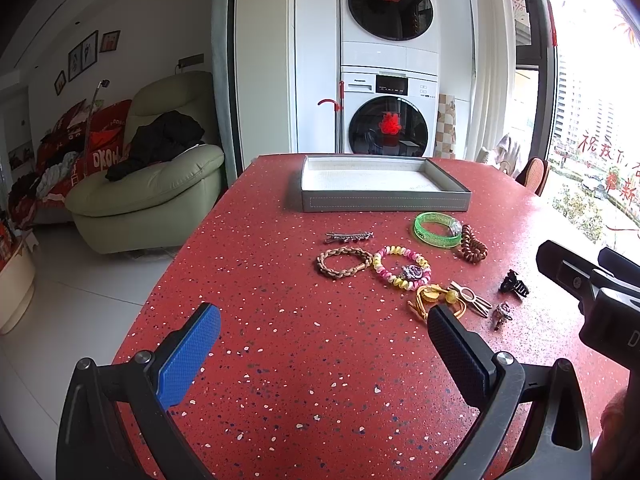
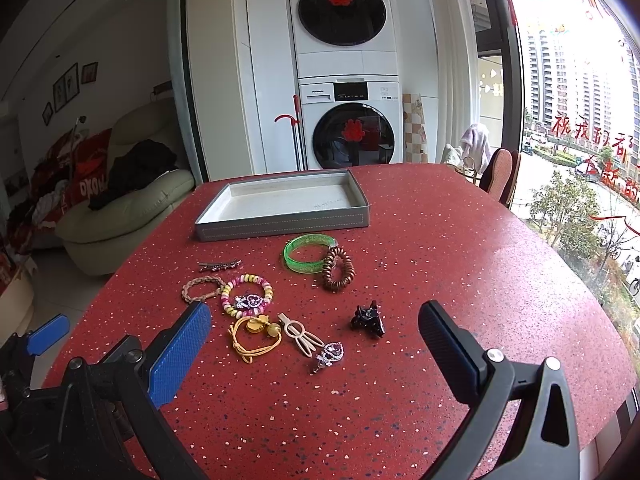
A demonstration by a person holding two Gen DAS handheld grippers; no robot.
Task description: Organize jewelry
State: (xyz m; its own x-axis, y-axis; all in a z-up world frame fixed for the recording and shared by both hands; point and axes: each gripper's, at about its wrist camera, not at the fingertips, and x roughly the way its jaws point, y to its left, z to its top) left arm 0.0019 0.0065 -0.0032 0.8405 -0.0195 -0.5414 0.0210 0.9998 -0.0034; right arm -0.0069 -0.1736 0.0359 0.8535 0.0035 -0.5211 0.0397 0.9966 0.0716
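Note:
Jewelry lies loose on the red speckled table (image 1: 280, 360): a green bangle (image 2: 306, 258), a brown coil hair tie (image 2: 338, 269), a pink-yellow bead bracelet (image 2: 247, 294), a braided bracelet (image 2: 202, 288), a silver hair clip (image 2: 220, 266), a yellow hair tie (image 2: 252, 340), a beige clip (image 2: 300, 338), a black claw clip (image 2: 368, 319) and a rhinestone brooch (image 2: 330, 354). A grey tray (image 2: 280, 226) with a pale lining stands empty behind them. My left gripper (image 1: 324, 332) is open, low over the table before the pile. My right gripper (image 2: 316, 332) is open, around the near items.
A green armchair (image 1: 148, 184) with dark clothes stands left of the table. Stacked washing machines (image 1: 388, 120) stand behind it. A chair back (image 2: 498, 180) is at the far right edge, by the window. The right gripper's body (image 1: 592, 292) shows in the left wrist view.

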